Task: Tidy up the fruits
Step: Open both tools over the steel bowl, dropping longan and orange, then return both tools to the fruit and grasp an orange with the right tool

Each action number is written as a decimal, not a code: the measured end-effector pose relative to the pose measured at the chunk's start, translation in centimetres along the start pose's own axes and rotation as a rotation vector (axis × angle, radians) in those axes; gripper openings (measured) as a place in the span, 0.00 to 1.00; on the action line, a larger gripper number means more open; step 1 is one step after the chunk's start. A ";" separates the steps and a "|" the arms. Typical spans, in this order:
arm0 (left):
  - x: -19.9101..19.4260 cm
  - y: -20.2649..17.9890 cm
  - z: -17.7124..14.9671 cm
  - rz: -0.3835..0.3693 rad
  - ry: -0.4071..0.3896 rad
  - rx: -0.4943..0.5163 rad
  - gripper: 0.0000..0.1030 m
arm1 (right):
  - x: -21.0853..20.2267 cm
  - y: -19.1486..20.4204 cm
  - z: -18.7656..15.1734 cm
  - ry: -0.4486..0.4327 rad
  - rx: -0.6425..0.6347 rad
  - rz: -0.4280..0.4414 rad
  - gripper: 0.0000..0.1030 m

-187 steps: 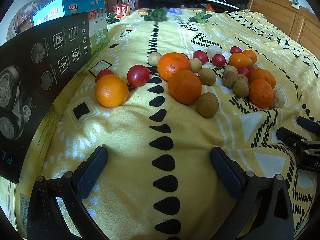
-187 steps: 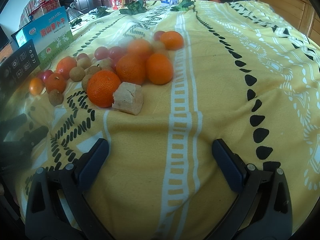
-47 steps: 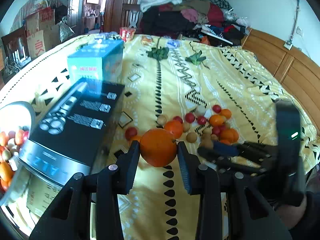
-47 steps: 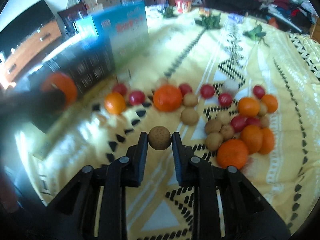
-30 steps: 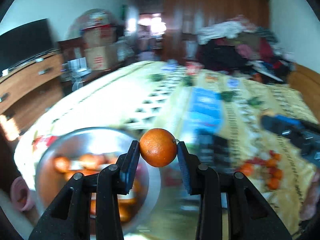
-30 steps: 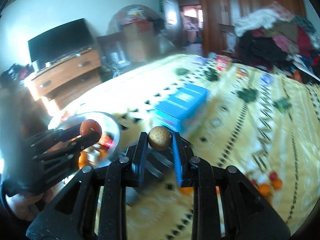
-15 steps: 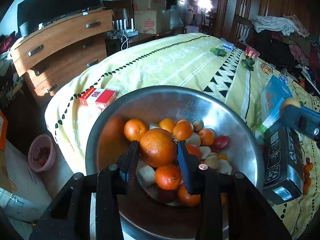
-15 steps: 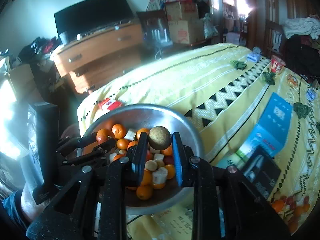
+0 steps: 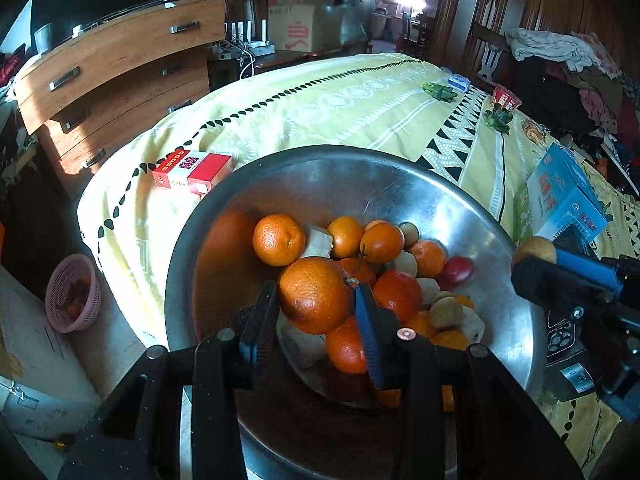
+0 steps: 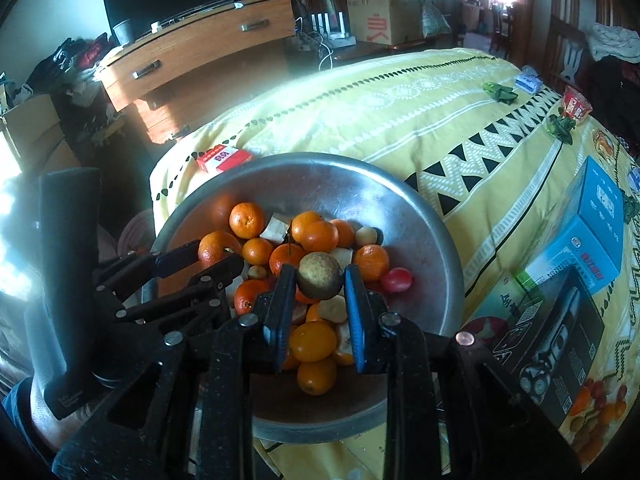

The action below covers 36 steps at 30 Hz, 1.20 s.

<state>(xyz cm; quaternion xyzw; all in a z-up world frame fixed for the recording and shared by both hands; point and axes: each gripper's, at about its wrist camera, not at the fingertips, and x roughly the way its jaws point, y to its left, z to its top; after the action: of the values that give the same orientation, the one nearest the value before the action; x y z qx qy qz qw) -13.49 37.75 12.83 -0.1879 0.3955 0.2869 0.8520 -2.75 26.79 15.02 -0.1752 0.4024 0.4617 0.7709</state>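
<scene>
A large steel bowl point(image 9: 320, 176) point(image 10: 432, 240) on the yellow bed cover holds several oranges, red tomatoes and small brown fruits. My left gripper point(image 9: 316, 296) is shut on an orange point(image 9: 314, 294) and holds it just above the fruit heap; it also shows in the right wrist view point(image 10: 208, 258). My right gripper point(image 10: 318, 276) is shut on a small brown round fruit point(image 10: 319, 275) above the bowl's middle; it enters the left wrist view from the right with that fruit point(image 9: 534, 250).
A red and white packet point(image 9: 192, 170) lies beyond the bowl's far rim. A blue box point(image 10: 588, 232) and a black box point(image 10: 556, 340) lie right of the bowl, loose fruits point(image 10: 596, 404) beyond. A wooden dresser point(image 9: 116, 68) and pink basket point(image 9: 72, 292) stand off the bed.
Both grippers have come closer to the bowl and lower over the fruit heap, each still holding its fruit. The right gripper now sits nearer the bowl's middle.
</scene>
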 end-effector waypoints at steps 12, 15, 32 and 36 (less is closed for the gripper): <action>0.2 1.1 0.0 -0.014 0.000 -0.048 0.67 | 1.7 0.0 -0.3 0.048 0.019 -0.012 0.26; 0.1 1.1 0.0 -0.009 -0.002 -0.052 0.77 | 1.3 0.0 -0.5 0.033 0.020 -0.020 0.61; -6.5 -3.6 0.2 -0.170 -0.188 0.022 1.00 | -13.4 -2.4 -8.0 -0.370 0.042 -0.098 0.85; -10.1 -10.0 -0.9 -0.335 -0.251 0.149 1.00 | -16.0 -6.0 -14.2 -0.342 0.146 -0.140 0.87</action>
<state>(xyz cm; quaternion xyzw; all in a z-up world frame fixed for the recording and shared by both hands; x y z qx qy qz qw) -12.90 26.17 21.10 -0.1504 0.2699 0.1323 0.9418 -8.17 5.52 18.18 -0.0655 0.2845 0.3996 0.8689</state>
